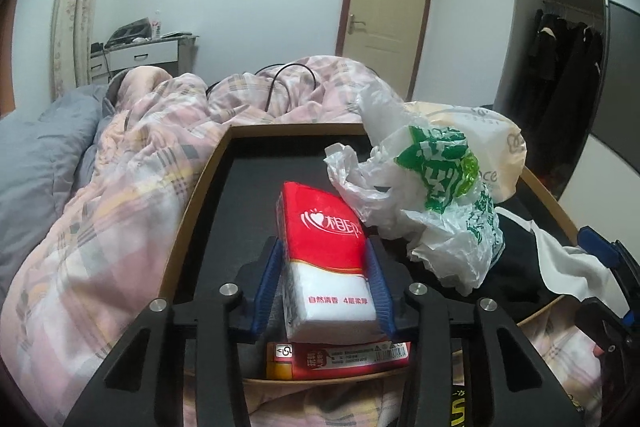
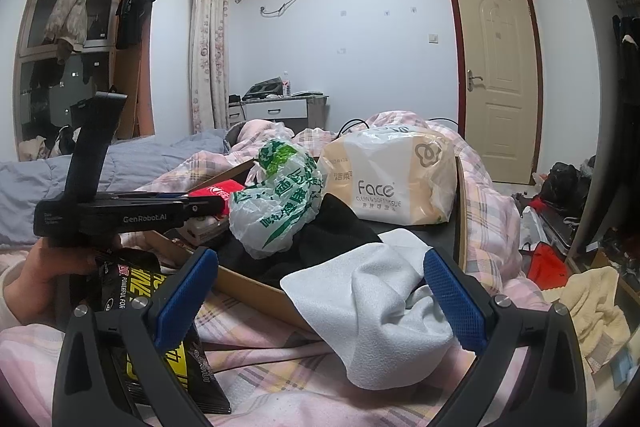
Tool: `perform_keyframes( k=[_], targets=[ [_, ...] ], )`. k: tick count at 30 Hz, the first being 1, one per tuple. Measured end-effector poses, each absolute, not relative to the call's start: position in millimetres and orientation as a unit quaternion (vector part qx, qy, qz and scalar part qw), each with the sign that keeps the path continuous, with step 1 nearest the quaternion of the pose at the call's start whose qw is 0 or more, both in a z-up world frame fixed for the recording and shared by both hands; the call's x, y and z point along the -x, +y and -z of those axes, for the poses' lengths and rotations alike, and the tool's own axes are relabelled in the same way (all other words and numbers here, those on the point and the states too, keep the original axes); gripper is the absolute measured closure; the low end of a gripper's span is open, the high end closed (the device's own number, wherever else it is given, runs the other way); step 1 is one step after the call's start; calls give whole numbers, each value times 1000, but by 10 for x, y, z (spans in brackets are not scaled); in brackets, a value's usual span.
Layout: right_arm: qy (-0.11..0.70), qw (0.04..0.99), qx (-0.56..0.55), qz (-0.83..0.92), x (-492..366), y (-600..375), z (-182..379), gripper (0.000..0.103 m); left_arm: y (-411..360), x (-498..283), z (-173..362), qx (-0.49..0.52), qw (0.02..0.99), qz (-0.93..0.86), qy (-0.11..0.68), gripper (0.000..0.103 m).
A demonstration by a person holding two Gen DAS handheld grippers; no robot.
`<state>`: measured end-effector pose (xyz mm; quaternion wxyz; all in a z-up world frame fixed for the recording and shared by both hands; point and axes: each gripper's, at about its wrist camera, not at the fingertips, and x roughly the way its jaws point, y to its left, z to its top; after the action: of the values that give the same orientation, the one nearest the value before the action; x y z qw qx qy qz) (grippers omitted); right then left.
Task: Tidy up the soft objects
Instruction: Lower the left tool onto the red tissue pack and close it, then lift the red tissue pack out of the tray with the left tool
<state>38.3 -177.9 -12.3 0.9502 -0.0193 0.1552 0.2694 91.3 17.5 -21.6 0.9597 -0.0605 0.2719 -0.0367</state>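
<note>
Left gripper point(image 1: 325, 287) clamps the red-and-white tissue pack point(image 1: 326, 259). Right gripper point(image 2: 320, 301) stands wide open around the white cloth point(image 2: 372, 303).

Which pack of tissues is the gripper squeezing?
The red-and-white tissue pack, clamped between the left gripper fingers. The big beige Face tissue pack sits untouched at the tray's far end.

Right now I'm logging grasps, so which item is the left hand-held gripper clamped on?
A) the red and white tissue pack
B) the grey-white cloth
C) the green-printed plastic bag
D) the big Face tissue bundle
A: in the left wrist view the left hand-held gripper has its blue pads pressed on both sides of the red and white tissue pack above the tray.
</note>
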Motion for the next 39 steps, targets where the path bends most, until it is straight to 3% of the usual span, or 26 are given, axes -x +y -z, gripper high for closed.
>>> perform_keyframes(
  k=[14, 21, 23, 25, 27, 34, 39],
  targets=[
    [155, 950, 20, -270, -382, -1778, 121, 1, 255, -777, 147, 80, 967, 50, 236, 66],
    [155, 950, 20, -270, -381, -1776, 122, 1, 217, -926, 244, 76, 954, 58, 283, 66],
    [156, 950, 21, -269, -382, -1771, 125, 1, 185, -940, 251, 68, 954, 55, 287, 60],
    [155, 950, 21, -270, -381, -1772, 124, 1, 128, -945, 258, 51, 954, 56, 291, 35],
    [156, 950, 21, -270, -382, -1770, 125, 1, 46, -957, 274, 24, 953, 43, 299, 25],
    [156, 950, 20, -271, -385, -1775, 120, 1, 166, -920, 270, 45, 956, 23, 290, 25],
    [155, 949, 20, -272, -383, -1774, 120, 1, 195, -1088, 389, 47, 940, 15, 339, 25]
  ],
)
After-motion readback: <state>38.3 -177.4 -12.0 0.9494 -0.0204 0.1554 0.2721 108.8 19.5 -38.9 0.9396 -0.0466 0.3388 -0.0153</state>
